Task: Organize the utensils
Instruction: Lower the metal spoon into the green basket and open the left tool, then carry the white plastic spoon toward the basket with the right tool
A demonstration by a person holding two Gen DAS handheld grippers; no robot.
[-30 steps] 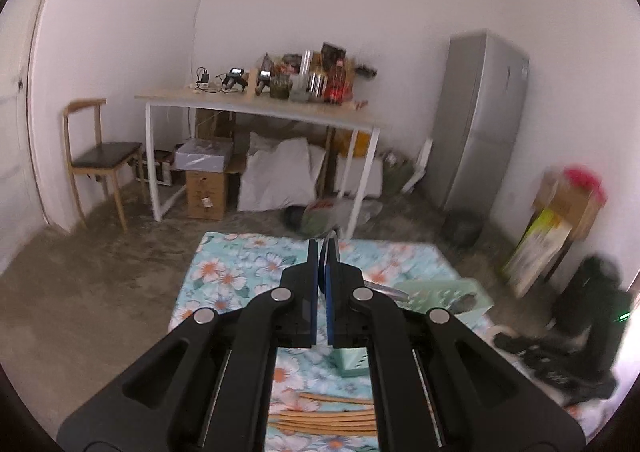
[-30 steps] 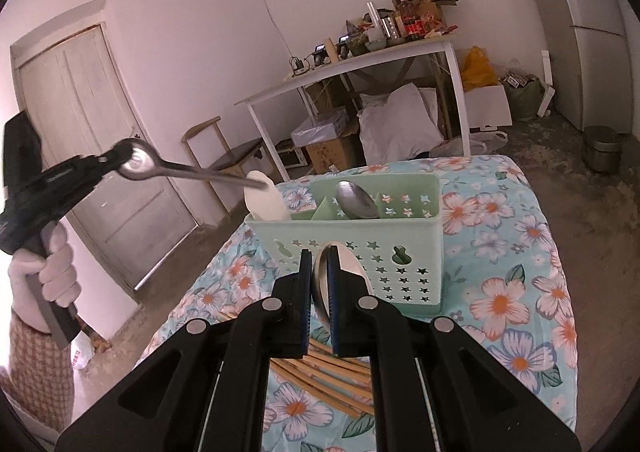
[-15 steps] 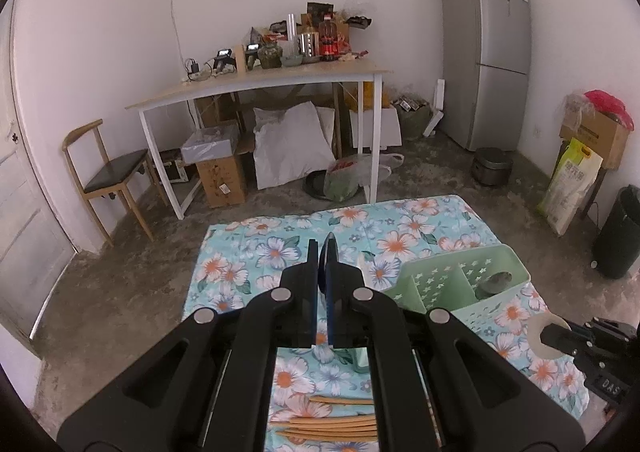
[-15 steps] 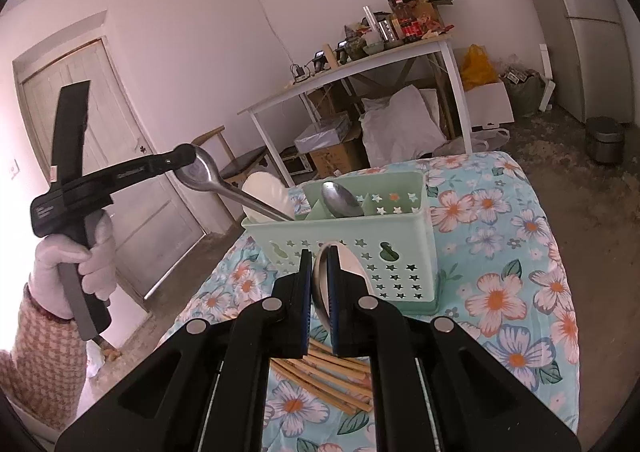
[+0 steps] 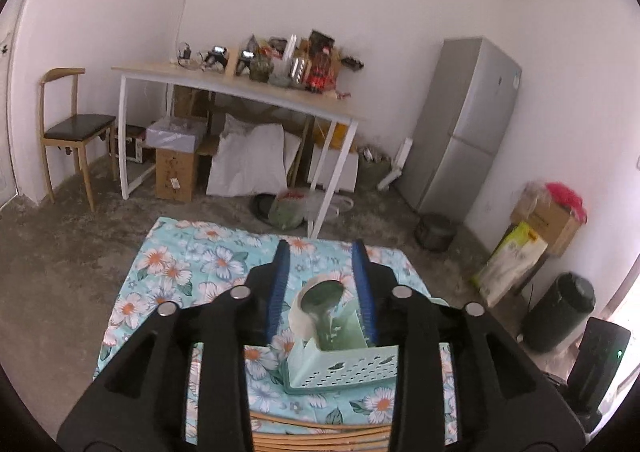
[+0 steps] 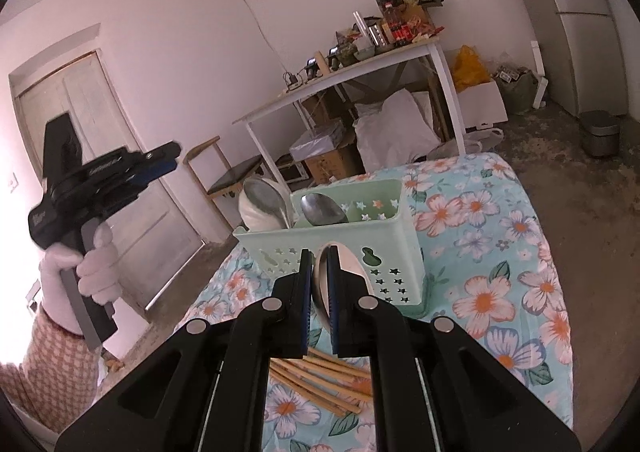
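The left gripper (image 5: 323, 284) has its jaws opening, nothing pressed between them; below and just beyond their tips stands the green utensil caddy (image 5: 344, 370), with a metal spoon (image 5: 322, 298) resting in it. The right gripper (image 6: 319, 284) is clamped narrow on the bowl of a steel spoon (image 6: 340, 272) (blue pads on both faces), caddy directly ahead, bamboo chopsticks (image 6: 320, 376) lying beneath the jaws on the floral cloth (image 6: 500, 284)
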